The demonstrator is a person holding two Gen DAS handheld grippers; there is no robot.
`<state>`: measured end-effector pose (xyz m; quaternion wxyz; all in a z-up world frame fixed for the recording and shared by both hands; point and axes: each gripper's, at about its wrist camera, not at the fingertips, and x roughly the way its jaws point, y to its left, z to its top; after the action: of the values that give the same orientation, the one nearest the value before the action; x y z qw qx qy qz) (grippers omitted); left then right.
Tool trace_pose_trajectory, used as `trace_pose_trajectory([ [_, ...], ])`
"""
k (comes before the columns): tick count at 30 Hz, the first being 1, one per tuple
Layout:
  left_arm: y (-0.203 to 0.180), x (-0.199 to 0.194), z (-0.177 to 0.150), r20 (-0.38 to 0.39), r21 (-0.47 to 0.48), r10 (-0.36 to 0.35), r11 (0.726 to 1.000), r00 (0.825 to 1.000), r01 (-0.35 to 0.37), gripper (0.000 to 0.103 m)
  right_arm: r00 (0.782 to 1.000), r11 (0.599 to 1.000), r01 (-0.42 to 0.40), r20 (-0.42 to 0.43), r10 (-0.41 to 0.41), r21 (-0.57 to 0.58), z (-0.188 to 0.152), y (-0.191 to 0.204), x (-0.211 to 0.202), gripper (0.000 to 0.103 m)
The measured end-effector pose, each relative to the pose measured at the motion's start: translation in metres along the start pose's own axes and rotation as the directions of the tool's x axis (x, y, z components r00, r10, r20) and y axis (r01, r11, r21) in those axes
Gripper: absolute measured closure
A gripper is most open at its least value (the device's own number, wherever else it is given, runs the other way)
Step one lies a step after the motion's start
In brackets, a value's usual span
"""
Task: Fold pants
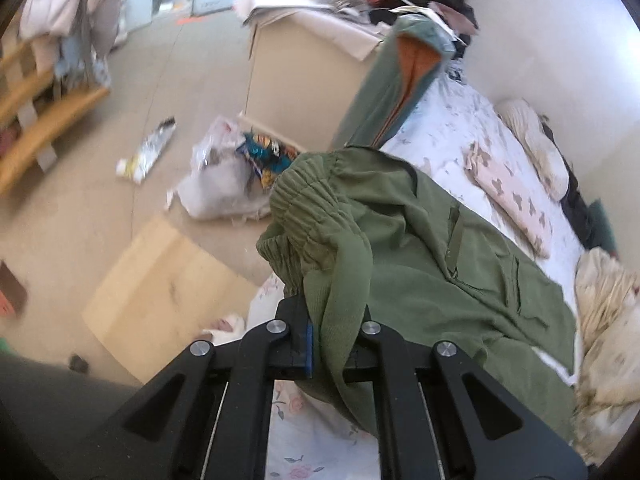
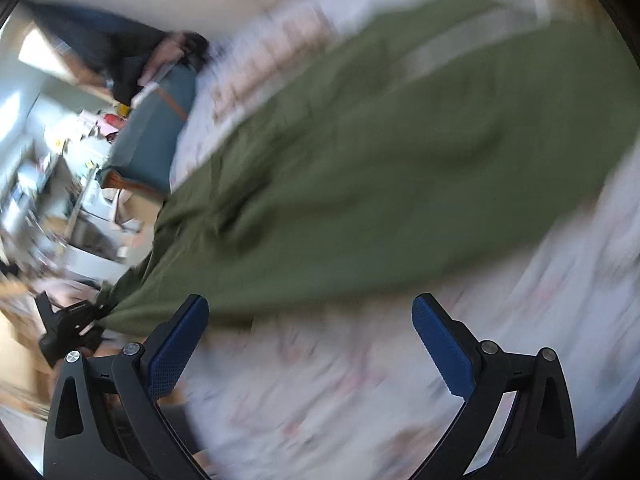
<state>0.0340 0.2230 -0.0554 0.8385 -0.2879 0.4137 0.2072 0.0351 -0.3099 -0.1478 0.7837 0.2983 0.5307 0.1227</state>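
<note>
The left tongs (image 1: 334,344) are clamped on a fold of the green pants (image 1: 440,248) near the elastic waistband (image 1: 304,200), with cloth bunched between the pads and draping over the right-hand finger. The rest of the pants trails toward 3 o'clock across the bed (image 1: 440,136), over its pale flowered sheet, with one leg running on toward 12 o'clock. In the right wrist view, which is heavily blurred, the right tongs (image 2: 312,336) stand wide apart with nothing between the blue pads (image 2: 180,344); the pants fill the view from 9 to 2 o'clock, just beyond the fingertips, and the left tongs show small at 9 o'clock, pinching the corner of the cloth.

This looks like an early stage: picking up the waistband to spread or double the garment. To do it well, the right tongs should, I judge, take the opposite end of the waistband, or the edge nearest them, catching all layers of cloth and none of the sheet. With both corners held, a level lift and gentle tension would let the legs hang straight before being laid flat. A single-point grip risks twisting the fabric and leaving creases. The folded pink cloth (image 1: 508,196) and the bedding at 4 o'clock sit close by, so the pants want laying on the bare sheet.
</note>
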Motion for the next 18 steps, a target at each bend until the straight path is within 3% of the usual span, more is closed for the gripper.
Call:
trace_pose_trajectory([
  [3, -0.004, 0.002, 0.001, 0.001, 0.010, 0.015, 1.000, 1.000, -0.015, 0.098, 0.998, 0.984, -0.012, -0.057, 0.023, 0.177, -0.008, -0.029, 0.031, 0.000],
  [9, -0.004, 0.006, -0.001, 0.009, 0.037, 0.027, 0.999, 1.000, -0.027, 0.098, 0.988, 0.905, 0.045, 0.115, -0.103, 0.422, 0.026, -0.098, 0.022, 0.000],
  [11, -0.001, 0.009, 0.001, -0.002, 0.033, 0.029, 0.999, 1.000, -0.029, 0.098, 0.966, 0.856, 0.082, 0.172, -0.195, 0.510, 0.042, -0.129, 0.006, 0.001],
  [13, 0.002, 0.011, 0.002, -0.016, 0.030, 0.027, 0.999, 1.000, -0.026, 0.099, 0.936, 0.798, 0.085, 0.227, -0.270, 0.597, 0.057, -0.159, -0.014, 0.008],
  [15, 0.002, 0.013, 0.001, -0.021, 0.031, 0.030, 0.999, 0.999, -0.029, 0.099, 0.914, 0.766, 0.075, 0.263, -0.309, 0.638, 0.072, -0.179, -0.029, 0.017],
  [18, 0.002, 0.014, 0.001, -0.026, 0.037, 0.036, 0.999, 0.999, -0.035, 0.099, 0.859, 0.730, 0.115, 0.301, -0.414, 0.674, 0.103, -0.206, -0.056, 0.023],
])
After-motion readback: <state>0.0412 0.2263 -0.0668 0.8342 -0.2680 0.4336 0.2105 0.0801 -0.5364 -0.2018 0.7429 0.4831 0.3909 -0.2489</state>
